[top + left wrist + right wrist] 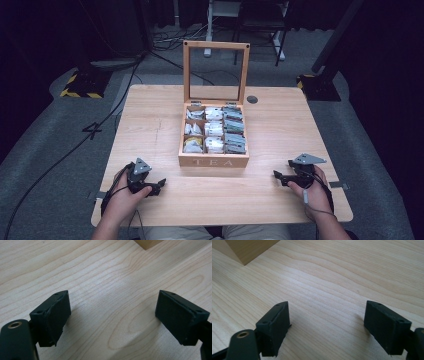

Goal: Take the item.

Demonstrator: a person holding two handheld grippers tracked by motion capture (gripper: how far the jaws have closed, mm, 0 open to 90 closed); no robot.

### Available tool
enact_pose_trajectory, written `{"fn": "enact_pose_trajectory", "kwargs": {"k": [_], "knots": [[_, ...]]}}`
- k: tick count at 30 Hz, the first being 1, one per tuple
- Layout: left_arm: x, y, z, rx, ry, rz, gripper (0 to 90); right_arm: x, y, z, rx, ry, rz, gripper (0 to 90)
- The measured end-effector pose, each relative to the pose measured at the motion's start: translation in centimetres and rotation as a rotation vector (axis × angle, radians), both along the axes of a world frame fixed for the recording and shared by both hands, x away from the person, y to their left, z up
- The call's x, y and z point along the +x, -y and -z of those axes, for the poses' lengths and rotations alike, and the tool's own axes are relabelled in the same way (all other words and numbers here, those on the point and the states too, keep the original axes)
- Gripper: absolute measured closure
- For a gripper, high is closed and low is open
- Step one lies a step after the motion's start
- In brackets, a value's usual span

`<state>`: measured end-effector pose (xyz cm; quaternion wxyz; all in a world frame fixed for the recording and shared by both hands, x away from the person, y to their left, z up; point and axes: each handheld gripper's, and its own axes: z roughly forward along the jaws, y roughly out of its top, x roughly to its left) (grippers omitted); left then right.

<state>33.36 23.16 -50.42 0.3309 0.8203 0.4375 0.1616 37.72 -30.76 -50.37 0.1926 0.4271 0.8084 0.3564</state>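
Observation:
A wooden tea box (214, 160) marked TEA stands at the middle of the table with its glass-paned lid (216, 70) raised upright. Its compartments hold several tea bags (214, 130). My left gripper (159, 186) rests low over the table at the front left, open, with bare wood between its jaws; the left gripper view shows it (112, 317) with a corner of the box (147, 243) at the top. At the front right my right gripper (278, 178) is open too, seen close (327, 326) with nothing between its jaws and a box corner (249, 250) at the upper left.
The light wooden table (150, 125) has a round cable hole (252, 99) behind the box. Cables run over the grey floor at the left. A yellow-and-black striped stand base (82, 85) sits at the far left, another base (317, 82) at the far right.

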Motion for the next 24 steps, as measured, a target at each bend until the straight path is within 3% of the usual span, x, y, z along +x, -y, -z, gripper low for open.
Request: {"fn": "enact_pose_trajectory", "kwargs": {"k": [7, 11, 12, 13, 20, 24], "knots": [[0.0, 0.0, 0.0, 0.000, -0.001, -0.001, 13.5, -0.1, 0.0, 0.0, 0.005, 0.007, -0.013, 26.1], [0.0, 0.0, 0.0, 0.001, 0.001, -0.002, 13.6, -0.2, -0.1, -0.1, 0.010, 0.010, -0.012, 32.0], [0.0, 0.0, 0.0, 0.000, 0.001, -0.003, 13.6, -0.2, -0.2, -0.4, -0.001, -0.009, -0.022, 37.6], [0.0, 0.0, 0.0, 0.001, -0.002, -0.001, 13.6, -0.2, -0.2, -0.4, -0.001, -0.009, -0.022, 37.6], [0.0, 0.0, 0.0, 0.000, 0.002, -0.006, 13.5, 0.3, -1.6, -3.2, 0.073, -0.023, -0.067, 43.3], [0.0, 0.1, 0.0, -0.002, 0.003, -0.012, 13.5, 0.9, -2.5, -4.3, 0.075, -0.022, -0.102, 44.6]]}}
